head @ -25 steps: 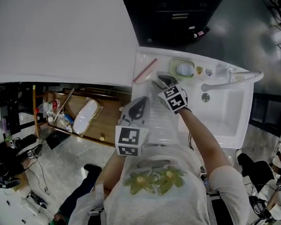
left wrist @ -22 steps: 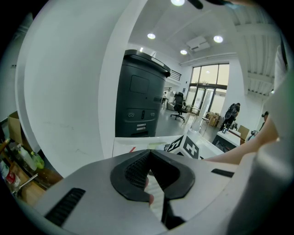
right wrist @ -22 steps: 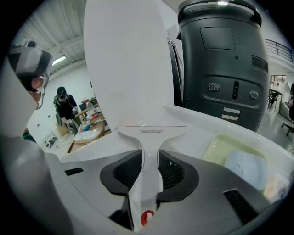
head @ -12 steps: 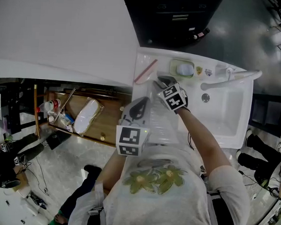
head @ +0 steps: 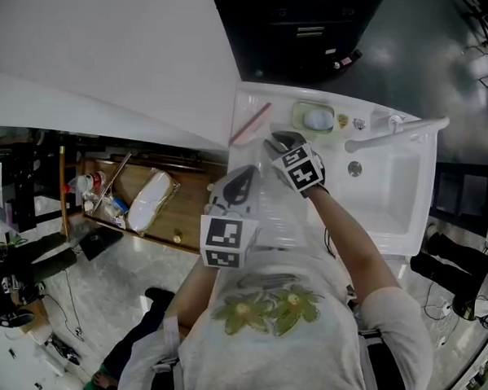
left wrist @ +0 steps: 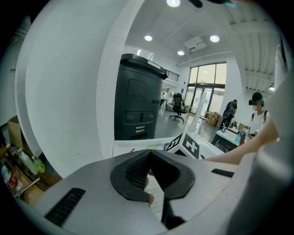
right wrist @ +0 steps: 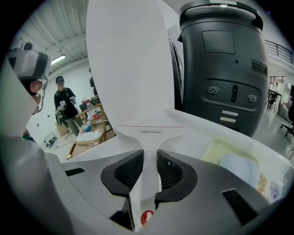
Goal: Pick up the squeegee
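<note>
The squeegee is white with a thin red edge. It lies on the white counter beside the sink, and the head view shows its red edge. My right gripper is shut on its narrow handle, with both dark pads pressed against it. In the head view the right gripper points at the counter's back left corner. My left gripper hovers nearer the person. In its own view the left gripper has its tips together with nothing between them.
A green soap dish holding a white bar sits behind the sink basin, next to the long tap. A dark machine stands beyond the counter. A wooden shelf with clutter is left of the counter.
Both grippers stay where they were at the counter. Only the head view shifts slightly, and people in the background move.
</note>
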The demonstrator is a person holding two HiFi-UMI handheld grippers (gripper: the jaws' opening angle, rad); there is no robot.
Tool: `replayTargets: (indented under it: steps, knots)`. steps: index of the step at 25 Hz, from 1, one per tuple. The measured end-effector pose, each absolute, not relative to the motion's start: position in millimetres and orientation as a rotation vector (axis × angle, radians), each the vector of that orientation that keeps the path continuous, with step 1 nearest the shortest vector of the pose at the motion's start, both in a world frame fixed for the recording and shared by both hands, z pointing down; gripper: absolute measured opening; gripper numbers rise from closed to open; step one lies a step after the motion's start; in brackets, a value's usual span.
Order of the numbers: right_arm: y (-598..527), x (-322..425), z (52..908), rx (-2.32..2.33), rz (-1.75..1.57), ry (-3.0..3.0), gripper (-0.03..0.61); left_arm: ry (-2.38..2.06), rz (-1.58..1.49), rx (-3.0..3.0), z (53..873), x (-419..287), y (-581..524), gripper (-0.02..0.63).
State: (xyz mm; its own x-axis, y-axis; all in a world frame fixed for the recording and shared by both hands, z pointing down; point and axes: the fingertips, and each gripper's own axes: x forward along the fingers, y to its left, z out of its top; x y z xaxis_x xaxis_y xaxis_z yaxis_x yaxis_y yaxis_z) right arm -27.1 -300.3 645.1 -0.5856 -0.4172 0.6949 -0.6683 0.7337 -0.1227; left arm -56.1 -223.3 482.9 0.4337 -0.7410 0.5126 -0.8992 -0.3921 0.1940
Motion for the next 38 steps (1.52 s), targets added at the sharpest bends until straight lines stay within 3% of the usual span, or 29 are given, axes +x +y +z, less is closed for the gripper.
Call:
replayTargets:
  steps: [38]
  knots:
    - [-284.4, -24.8, 581.1, 0.904, 0.422, -2.363, 0.101, -1.439, 0.458, 2.292, 461.6, -64.5, -197.6, 0.008]
